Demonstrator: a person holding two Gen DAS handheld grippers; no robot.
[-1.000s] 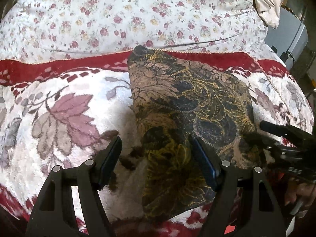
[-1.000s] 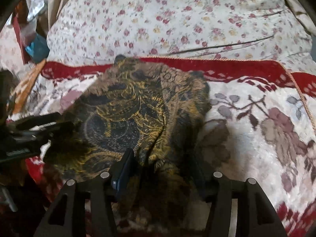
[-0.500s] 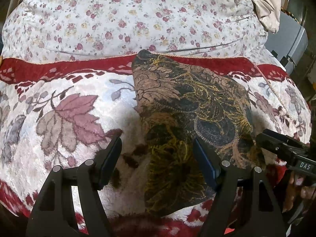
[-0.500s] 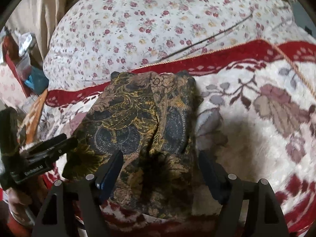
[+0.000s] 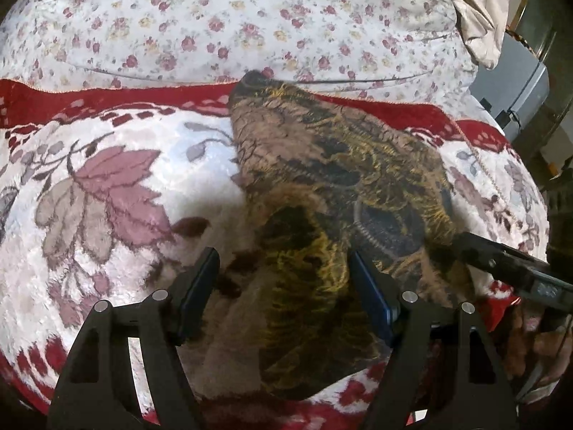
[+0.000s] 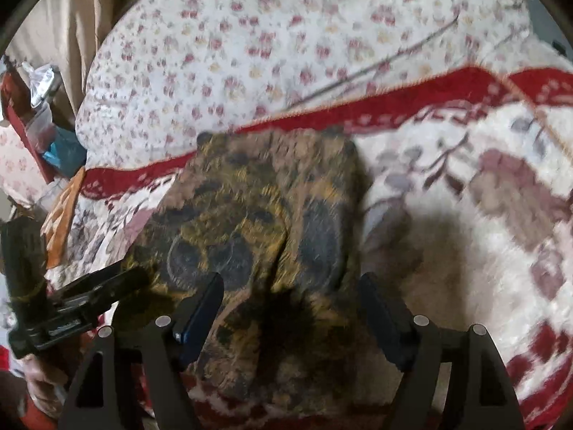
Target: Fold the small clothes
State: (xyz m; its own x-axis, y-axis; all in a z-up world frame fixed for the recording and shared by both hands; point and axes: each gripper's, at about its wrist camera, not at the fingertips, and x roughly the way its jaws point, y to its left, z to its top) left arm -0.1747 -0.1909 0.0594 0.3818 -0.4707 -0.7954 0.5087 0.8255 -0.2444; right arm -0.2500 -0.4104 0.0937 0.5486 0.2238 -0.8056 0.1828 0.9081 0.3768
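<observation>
A small folded garment (image 5: 340, 179) in brown, gold and black paisley lies on a plush white-and-red floral blanket (image 5: 107, 197). My left gripper (image 5: 283, 265) hovers open over the garment's near left edge, pads apart and pressing nothing. In the right wrist view the same garment (image 6: 258, 208) lies flat, blurred by motion. My right gripper (image 6: 290, 286) stands open above its near end, with cloth below the gap but not pinched. Each gripper shows in the other's view: the right gripper (image 5: 501, 265) at the garment's right corner, the left gripper (image 6: 89, 286) at its left corner.
A rose-print quilt (image 5: 250, 18) rises behind the blanket. A beige cloth (image 5: 480, 7) and a grey box (image 5: 515, 82) sit at the far right. Past the bed's left side are a red shelf with bags (image 6: 32, 107) and an orange patterned item (image 6: 64, 215).
The right gripper's jaws have spread wider and let go of the garment's fold, and its view has rolled and pulled back a little. The left gripper has barely moved.
</observation>
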